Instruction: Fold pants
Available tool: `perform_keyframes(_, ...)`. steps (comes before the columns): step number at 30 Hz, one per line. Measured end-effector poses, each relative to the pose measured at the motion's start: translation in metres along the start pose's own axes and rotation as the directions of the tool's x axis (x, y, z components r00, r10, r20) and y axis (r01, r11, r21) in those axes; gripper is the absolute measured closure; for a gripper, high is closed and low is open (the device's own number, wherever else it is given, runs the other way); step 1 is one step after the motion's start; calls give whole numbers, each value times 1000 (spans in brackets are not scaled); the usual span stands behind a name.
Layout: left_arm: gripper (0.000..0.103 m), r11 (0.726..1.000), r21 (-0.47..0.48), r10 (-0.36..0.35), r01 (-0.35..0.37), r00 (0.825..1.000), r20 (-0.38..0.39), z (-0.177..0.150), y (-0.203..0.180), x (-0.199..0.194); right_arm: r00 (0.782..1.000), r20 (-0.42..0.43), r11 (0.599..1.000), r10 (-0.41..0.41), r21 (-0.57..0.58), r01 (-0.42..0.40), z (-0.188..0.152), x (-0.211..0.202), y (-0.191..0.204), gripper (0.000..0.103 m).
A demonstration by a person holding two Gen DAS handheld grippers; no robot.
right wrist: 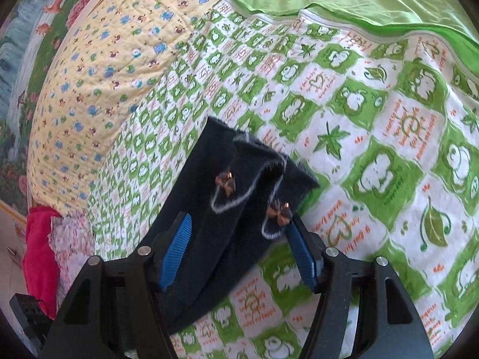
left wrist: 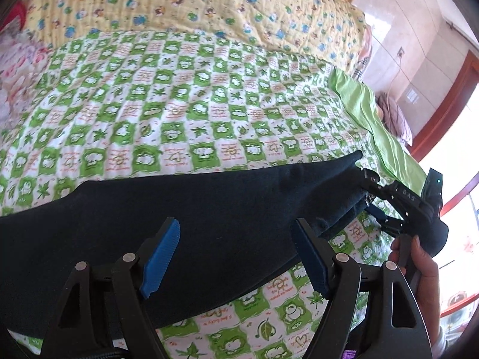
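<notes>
Dark pants [left wrist: 179, 218] lie lengthwise, lower left to right edge of frame, cuffs rightward. Left gripper [left wrist: 236, 257], right gripper [right wrist: 239, 251]: both released, nothing pinched.

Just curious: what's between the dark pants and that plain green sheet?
In the left wrist view, only the green-checked quilt lies between the pants and the green sheet.

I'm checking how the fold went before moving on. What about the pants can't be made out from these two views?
- Left wrist view: the pants run off the left edge and under the left tool, hiding that end.
- Right wrist view: the right tool covers the near part; layers under the bow-trimmed cuffs are hidden.
</notes>
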State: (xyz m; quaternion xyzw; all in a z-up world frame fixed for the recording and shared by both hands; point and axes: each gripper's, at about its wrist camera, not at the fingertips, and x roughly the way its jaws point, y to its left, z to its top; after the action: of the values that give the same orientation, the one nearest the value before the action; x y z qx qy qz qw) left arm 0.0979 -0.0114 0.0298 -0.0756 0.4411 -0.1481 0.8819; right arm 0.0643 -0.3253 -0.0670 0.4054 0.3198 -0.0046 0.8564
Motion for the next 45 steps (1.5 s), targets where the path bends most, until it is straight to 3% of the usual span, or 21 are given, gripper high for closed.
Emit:
perform_keyframes(2, 24, 999, 40, -6, 7, 1000, -21, 8, -10, 10, 1000, 17, 1000, -1, 7, 1, 3, 2, -1, 42)
perform_keyframes(7, 24, 986, 160, -26, 36, 998, -65, 27, -42, 36, 1000, 22, 1000, 9, -13, -9, 8, 4, -14, 83)
perform_keyframes(12, 24, 947, 290, -98, 138, 984, -147, 51, -83, 70, 996, 24, 996, 84, -34, -83, 3, -9, -31, 89)
perform_keyframes(15, 24, 907, 356, -151, 224, 964, -220, 62, -111, 95, 993, 18, 993, 113, -42, -112, -4, -18, -40, 90)
perform_keyframes(19, 24, 849, 400, -209, 345, 914, -347, 74, -149, 137, 987, 10, 987, 158, -34, -157, -9, -22, -51, 90)
perform_keyframes(22, 24, 811, 399, -241, 428, 865, -439, 76, -172, 167, 985, 11, 984, 175, -44, -174, -10, -22, -51, 90)
perform_keyframes(27, 32, 783, 379, -250, 493, 808, -534, 78, -199, 208, 982, 3, 980, 190, -69, -189, -11, -21, -53, 90)
perform_keyframes(29, 38, 766, 358, -261, 534, 768, -585, 76, -207, 223, 981, 1, 978, 194, -81, -193, -12, -22, -55, 90)
perform_keyframes(30, 40, 758, 361, -260, 544, 759, -598, 74, -211, 228, 981, 1, 977, 195, -86, -194, -13, -22, -55, 90)
perform_keyframes(32, 42, 741, 377, -261, 555, 756, -600, 72, -215, 232, 981, 0, 977, 195, -94, -194, -13, -22, -56, 90)
perform_keyframes(37, 71, 733, 331, -313, 594, 727, -611, 78, -212, 235, 980, 4, 974, 197, -117, -196, -15, -22, -54, 90)
perform_keyframes(42, 87, 718, 345, -336, 605, 735, -589, 80, -202, 219, 974, 3, 964, 228, -144, -226, -16, -26, -54, 91)
perform_keyframes(45, 89, 711, 349, -366, 611, 744, -559, 84, -196, 201, 958, 0, 950, 287, -131, -285, -14, -31, -56, 91)
